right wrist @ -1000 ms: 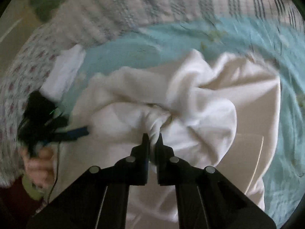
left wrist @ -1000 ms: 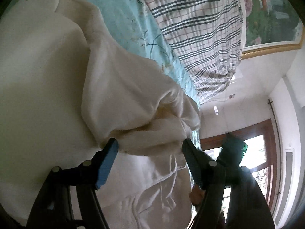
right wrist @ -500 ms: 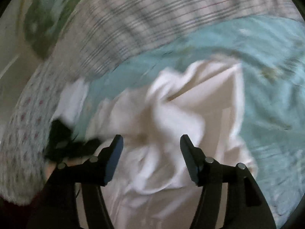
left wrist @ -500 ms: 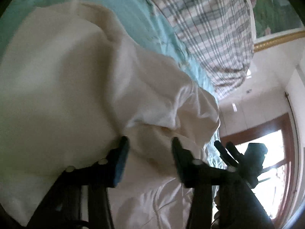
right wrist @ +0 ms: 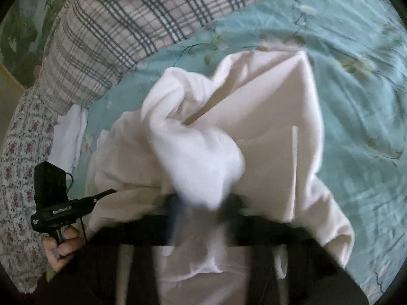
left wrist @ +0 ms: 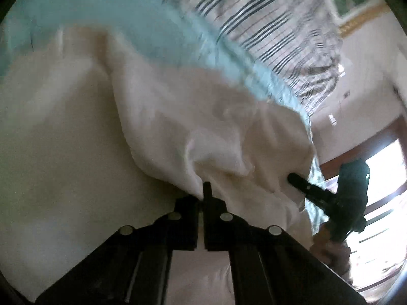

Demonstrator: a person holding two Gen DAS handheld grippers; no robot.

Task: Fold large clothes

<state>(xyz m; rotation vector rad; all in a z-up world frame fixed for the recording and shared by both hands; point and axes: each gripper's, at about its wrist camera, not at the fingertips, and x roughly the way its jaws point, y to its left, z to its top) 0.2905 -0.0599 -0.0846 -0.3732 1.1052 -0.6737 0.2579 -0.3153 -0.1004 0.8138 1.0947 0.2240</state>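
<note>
A large white garment (left wrist: 76, 139) lies crumpled on a light blue bed cover (left wrist: 142, 25). My left gripper (left wrist: 202, 193) is shut on a fold of the white garment near its middle. In the right wrist view the garment (right wrist: 267, 127) is bunched, with a fold draped over my right gripper (right wrist: 203, 211). Its fingers are blurred and stand apart, with cloth between them. The right gripper also shows in the left wrist view (left wrist: 330, 198), reaching into the garment's edge. The left gripper shows in the right wrist view (right wrist: 76, 203), held by a hand.
A plaid blanket (right wrist: 127, 25) lies at the head of the bed. A floral sheet (right wrist: 17, 165) hangs at the left edge. A smaller white cloth (right wrist: 68, 137) lies on the cover. A wood-framed window (left wrist: 376, 178) is at the right.
My left gripper has closed from open onto a fold of the garment. My right gripper let go of its pinch, opened, and now has cloth lying over its fingers.
</note>
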